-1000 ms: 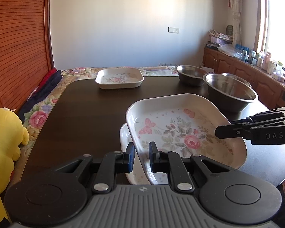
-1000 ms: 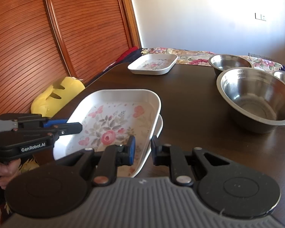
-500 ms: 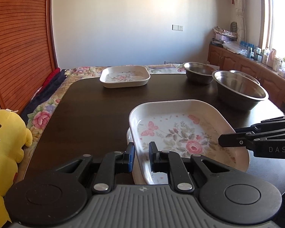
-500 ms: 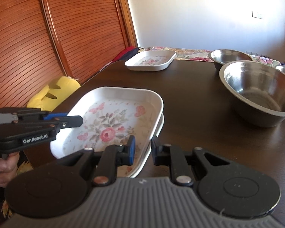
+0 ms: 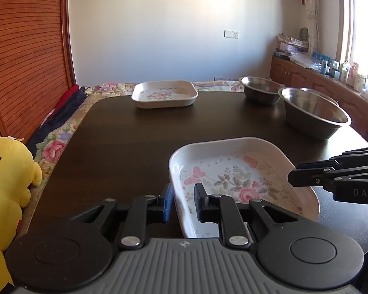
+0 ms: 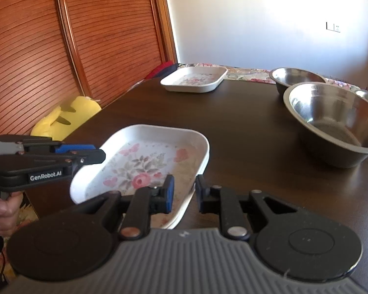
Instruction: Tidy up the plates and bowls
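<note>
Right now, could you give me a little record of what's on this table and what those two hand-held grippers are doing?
Table: dark wood
Near plate: white, floral, rectangular, at the near edge
Left gripper: fingers straddle the near plate's left rim; clamped or not, unclear
Right gripper: fingers straddle its right rim; likewise unclear
Far plate: same pattern, far side, alone
Large steel bowl: right side, empty
Small steel bowl: behind the large one
Off the table: yellow plush toy, left

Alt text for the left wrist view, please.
The left gripper straddles the near rim of a floral plate on a dark table; the right gripper reaches in opposite. Beyond stand another floral plate and two steel bowls.
</note>
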A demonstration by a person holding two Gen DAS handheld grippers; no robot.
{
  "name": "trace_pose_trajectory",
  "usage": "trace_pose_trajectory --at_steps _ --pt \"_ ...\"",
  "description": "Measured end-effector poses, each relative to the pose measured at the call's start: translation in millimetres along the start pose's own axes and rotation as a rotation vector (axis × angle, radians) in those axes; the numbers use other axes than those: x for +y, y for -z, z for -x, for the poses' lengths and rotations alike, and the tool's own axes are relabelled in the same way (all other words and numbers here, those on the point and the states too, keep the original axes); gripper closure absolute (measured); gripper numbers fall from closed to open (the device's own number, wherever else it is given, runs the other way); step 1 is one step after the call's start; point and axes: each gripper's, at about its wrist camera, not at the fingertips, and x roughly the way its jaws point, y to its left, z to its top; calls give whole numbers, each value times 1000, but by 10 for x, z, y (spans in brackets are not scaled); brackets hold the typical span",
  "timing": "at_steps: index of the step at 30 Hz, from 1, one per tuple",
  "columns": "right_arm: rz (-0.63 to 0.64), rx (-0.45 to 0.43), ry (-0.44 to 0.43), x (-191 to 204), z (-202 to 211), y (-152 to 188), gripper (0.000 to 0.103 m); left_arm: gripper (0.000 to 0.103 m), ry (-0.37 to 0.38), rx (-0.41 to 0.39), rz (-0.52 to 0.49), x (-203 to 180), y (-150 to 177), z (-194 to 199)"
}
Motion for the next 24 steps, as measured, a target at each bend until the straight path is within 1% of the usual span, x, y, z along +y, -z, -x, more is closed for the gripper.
trace_pose_trajectory --at_steps 5,7,10,12,14,24 --pt "14 -18 4 3 45 -47 82 83 4 -18 1 -4 -40 55" --pt "18 -25 4 8 63 -70 82 80 4 -24 -2 -6 -52 73" --pt "16 -34 -1 -2 96 -92 82 79 5 -28 -4 -4 -68 81" --pt "17 -39 -1 -10 109 -110 82 77 3 -28 -6 0 -80 78" --pt "17 -43 1 -14 120 -130 82 74 2 -27 -7 10 -96 64" --pt "27 -50 6 -122 39 -375 81 70 13 -35 -1 166 -296 -105"
